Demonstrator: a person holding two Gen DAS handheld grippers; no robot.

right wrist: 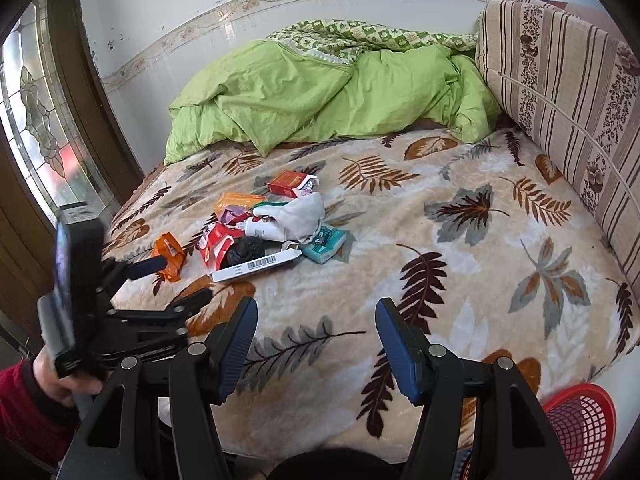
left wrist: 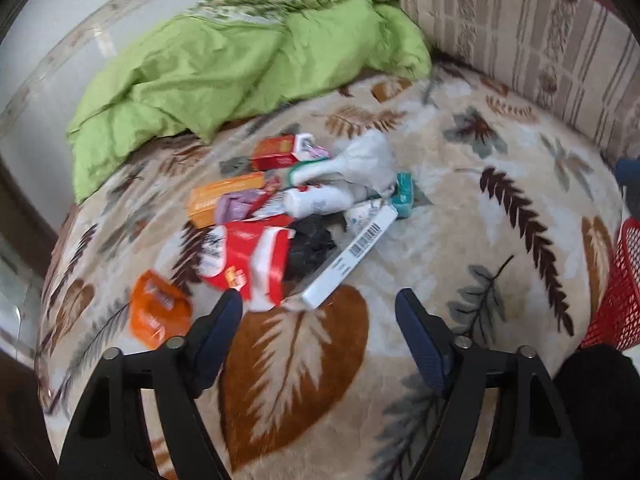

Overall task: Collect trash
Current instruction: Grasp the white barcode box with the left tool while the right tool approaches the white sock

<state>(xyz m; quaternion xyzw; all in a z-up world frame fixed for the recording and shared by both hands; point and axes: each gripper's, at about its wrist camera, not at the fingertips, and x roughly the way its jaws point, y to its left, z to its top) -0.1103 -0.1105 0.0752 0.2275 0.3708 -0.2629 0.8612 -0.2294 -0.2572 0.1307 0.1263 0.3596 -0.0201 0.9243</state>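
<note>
Left gripper (left wrist: 318,308) part-open and empty, just short of the red wrapper (left wrist: 250,258) and white barcode box (left wrist: 350,256) at the trash pile's near edge; right gripper (right wrist: 316,316) likewise gaping, holding nothing. Best to straddle one piece only, then carry right to the red basket (right wrist: 582,426).

1. A heap of trash (right wrist: 264,228) lies on the bed's leaf-patterned blanket (right wrist: 460,248), left of middle.
2. A long white box with a barcode (right wrist: 256,266) lies flat at the heap's near edge.
3. A torn red-and-white wrapper (left wrist: 248,256) touches a crumpled black bag (left wrist: 310,242).
4. An orange packet (left wrist: 158,308) lies slightly apart, left.
5. A teal tissue pack (right wrist: 324,242) sits at the right edge.
6. A red mesh basket (right wrist: 580,428) stands beside the bed.
</note>
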